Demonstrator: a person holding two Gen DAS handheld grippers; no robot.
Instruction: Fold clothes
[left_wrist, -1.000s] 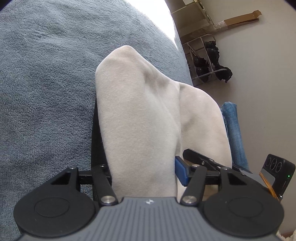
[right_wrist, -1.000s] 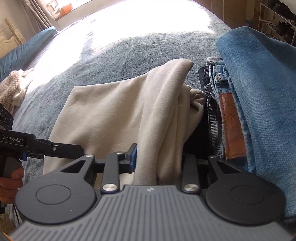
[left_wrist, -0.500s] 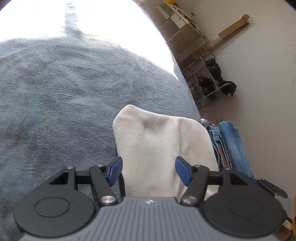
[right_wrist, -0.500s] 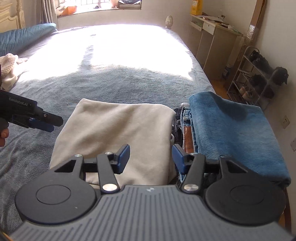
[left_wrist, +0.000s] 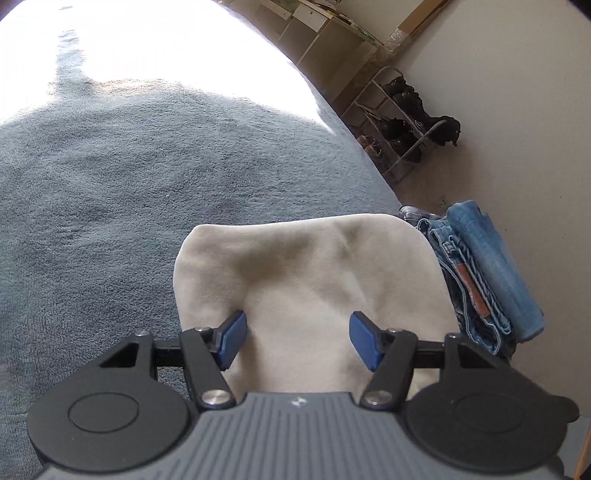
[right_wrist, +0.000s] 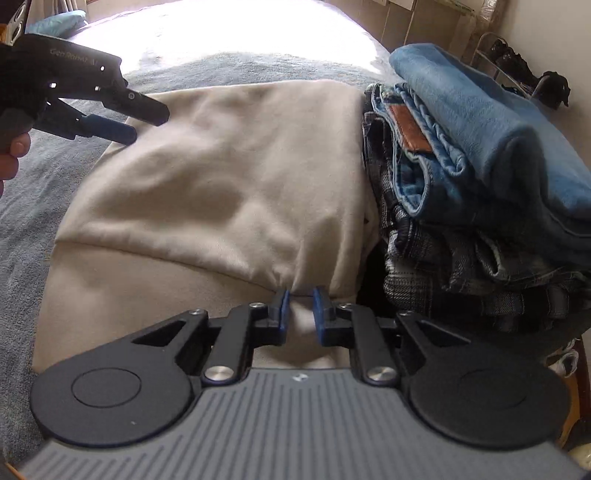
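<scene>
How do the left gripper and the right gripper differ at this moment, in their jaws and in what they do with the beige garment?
The left gripper has its jaws wide apart and grips nothing; the right gripper is closing its jaws, with a pinch of the beige garment between them. The left gripper hovers by the garment's far left corner; the right gripper is at its near edge, beside the folded stack. Both have blue pads and point down at the same garment.

Bedroom — blanketed bed (left_wrist: 110, 177), shoe rack (left_wrist: 402, 122)
</scene>
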